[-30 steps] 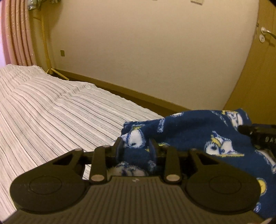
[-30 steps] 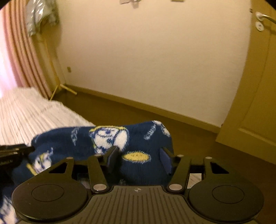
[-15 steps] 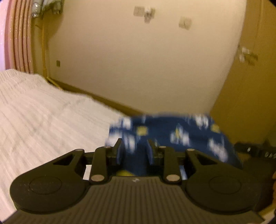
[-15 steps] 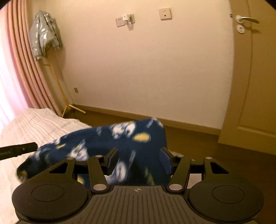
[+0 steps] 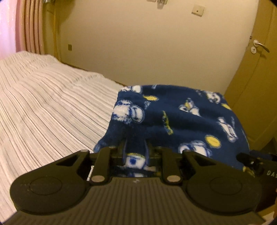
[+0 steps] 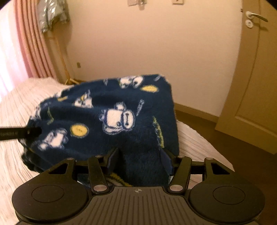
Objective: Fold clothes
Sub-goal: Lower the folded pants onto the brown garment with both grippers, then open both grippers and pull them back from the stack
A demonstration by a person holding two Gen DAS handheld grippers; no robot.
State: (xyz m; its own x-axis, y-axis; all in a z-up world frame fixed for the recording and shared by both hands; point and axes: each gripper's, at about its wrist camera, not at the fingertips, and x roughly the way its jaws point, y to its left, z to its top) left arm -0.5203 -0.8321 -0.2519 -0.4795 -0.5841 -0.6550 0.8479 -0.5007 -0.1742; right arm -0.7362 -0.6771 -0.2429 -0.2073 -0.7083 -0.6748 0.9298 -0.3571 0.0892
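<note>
A navy fleece garment (image 5: 181, 121) printed with white and yellow figures hangs lifted above the striped white bed (image 5: 43, 107). My left gripper (image 5: 135, 148) is shut on its left edge, with cloth bunched between the fingers. My right gripper (image 6: 138, 155) is shut on the right part of the same garment (image 6: 112, 117), its jaws set wider around a thick fold. The garment spans between the two grippers and bulges upward. In the right wrist view the left gripper's black body (image 6: 19, 133) shows at the left edge. The right gripper's body (image 5: 259, 164) shows at the far right of the left wrist view.
The bed (image 6: 15, 107) lies to the left and below. A cream wall faces me, with a wooden door (image 6: 256, 77) at the right and brown floor beside the bed. Pink curtains (image 6: 29, 43) and a stand with a silver jacket (image 6: 52, 15) are at the left.
Both grippers have lifted and swung the garment up. It now billows higher and wider in front of the cameras. Both grips have held.
</note>
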